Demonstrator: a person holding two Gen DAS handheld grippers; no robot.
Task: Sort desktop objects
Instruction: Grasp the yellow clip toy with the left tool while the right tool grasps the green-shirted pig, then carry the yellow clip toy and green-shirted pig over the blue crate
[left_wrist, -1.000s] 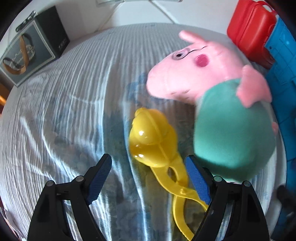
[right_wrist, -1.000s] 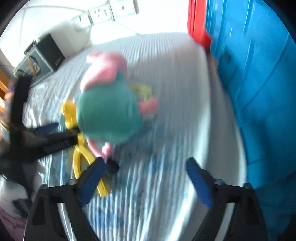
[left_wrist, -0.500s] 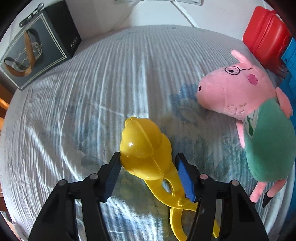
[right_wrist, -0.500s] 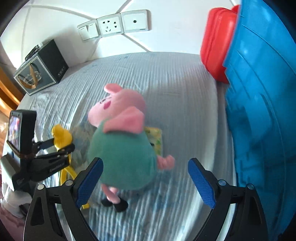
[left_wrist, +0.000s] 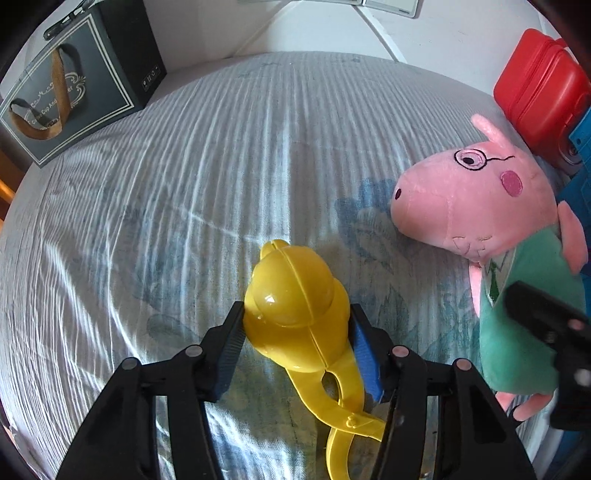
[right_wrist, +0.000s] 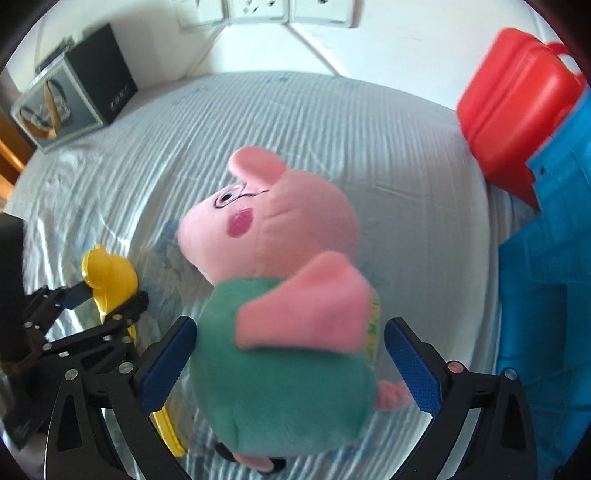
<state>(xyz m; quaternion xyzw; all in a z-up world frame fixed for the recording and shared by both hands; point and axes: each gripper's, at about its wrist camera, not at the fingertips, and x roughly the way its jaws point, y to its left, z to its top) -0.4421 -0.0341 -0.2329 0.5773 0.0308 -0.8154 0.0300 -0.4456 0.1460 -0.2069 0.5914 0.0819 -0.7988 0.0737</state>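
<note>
A yellow ball-clamp tongs toy lies on the striped bed cloth. My left gripper points down over it. Its jaws are closing, and both blue pads touch the sides of the round head. The right wrist view shows the same grip on the yellow toy at the left. A pink plush pig in a green shirt lies to its right. My right gripper stands wide open astride the pig's green body, with its right pad clear of the plush.
A black gift box stands at the back left by the wall. A red plastic case leans against a blue plastic bin at the right. Wall sockets sit above. A small yellow-green item peeks from under the pig.
My left gripper has slid over the yellow toy's head and its jaws have narrowed onto it. My right gripper has moved in over the pig, whose body now sits between the open fingers.
</note>
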